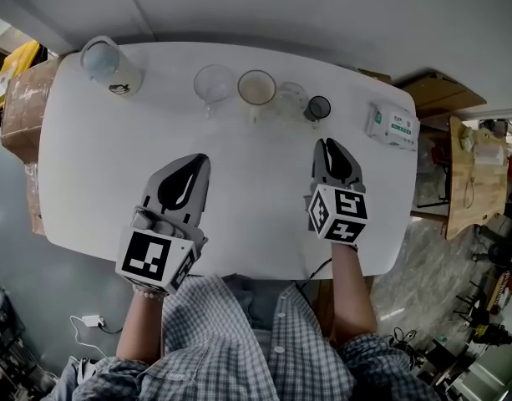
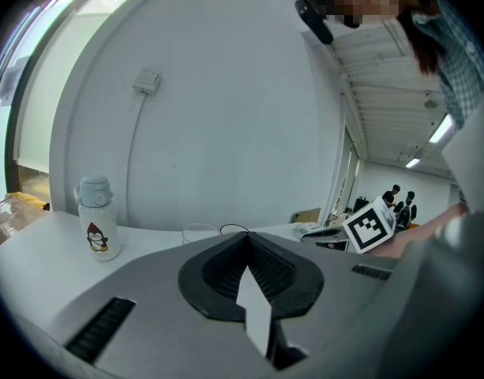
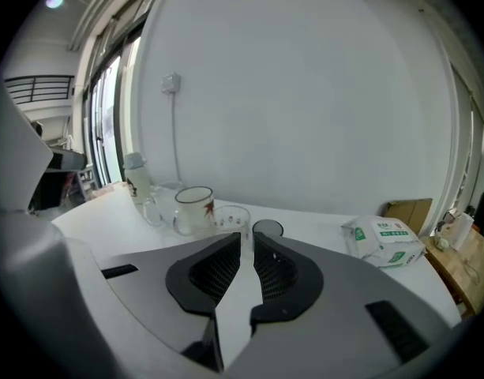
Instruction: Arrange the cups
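Well, over the white surface [image 1: 97, 182] the left gripper [image 1: 202, 159] hangs with fingers [image 2: 216, 273] closed on nothing and the right gripper [image 1: 327, 144] with fingers [image 3: 214, 271] slightly apart and empty, while a clear cup [image 1: 214, 83], white mug [image 1: 256, 88], glass [image 1: 291, 97] and small dark cup [image 1: 317, 107] stand in a row at the far edge.

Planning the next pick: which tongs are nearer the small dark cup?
Right. The right tongs sit just short of the small dark cup, almost in line with it; the left tongs are well off to its left.
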Available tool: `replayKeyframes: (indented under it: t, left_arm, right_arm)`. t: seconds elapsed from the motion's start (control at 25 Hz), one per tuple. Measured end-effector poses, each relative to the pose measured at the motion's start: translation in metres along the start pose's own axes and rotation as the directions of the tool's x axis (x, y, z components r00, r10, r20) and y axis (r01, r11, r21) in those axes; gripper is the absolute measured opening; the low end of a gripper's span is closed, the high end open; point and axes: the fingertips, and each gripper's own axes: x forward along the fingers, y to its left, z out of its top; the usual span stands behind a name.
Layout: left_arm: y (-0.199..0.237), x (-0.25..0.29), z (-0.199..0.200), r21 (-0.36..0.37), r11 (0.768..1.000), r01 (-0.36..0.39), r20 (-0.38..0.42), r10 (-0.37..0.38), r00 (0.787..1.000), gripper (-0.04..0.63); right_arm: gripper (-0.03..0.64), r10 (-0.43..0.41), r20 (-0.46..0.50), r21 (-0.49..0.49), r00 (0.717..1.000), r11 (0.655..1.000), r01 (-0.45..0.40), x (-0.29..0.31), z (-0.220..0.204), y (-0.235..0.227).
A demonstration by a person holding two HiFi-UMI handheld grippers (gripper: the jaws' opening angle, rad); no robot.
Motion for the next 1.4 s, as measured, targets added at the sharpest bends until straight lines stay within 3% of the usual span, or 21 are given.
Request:
replayKeyframes:
  t: [0.24,0.56,0.8,1.24,1.4]
  left_arm:
    - [-0.002,-0.015,0.012,0.015,1.0,-0.005,0.025,0.005,1.0,0.009]
    - [-0.009,-0.039,0.039,0.047,0.999,-0.01,0.082,0.006,0.997,0.009]
    - [-0.019,-0.045,0.056,0.065,0.998,0.007,0.114,-0.014,0.993,0.009]
    - [-0.021,-0.051,0.072,0.082,0.996,0.025,0.15,-0.037,0.988,0.009]
    - [-0.022,-0.05,0.073,0.087,0.996,0.024,0.142,-0.037,0.989,0.009]
  right_arm:
    - [0.046,0.086,0.061,0.0,0.994,0.996,-0.086,-0.042,0.028,0.023]
    - [0.041,0.177,0.182,-0.075,0.967,0.983,-0.165,-0.083,0.076,0.061]
    - [0.041,0.206,0.242,-0.019,0.948,0.978,-0.208,-0.1,0.101,0.069]
    - [0.04,0.215,0.283,-0.091,0.935,0.976,-0.197,-0.109,0.122,0.089]
    - [0.04,0.212,0.285,-0.071,0.935,0.977,-0.2,-0.109,0.123,0.089]
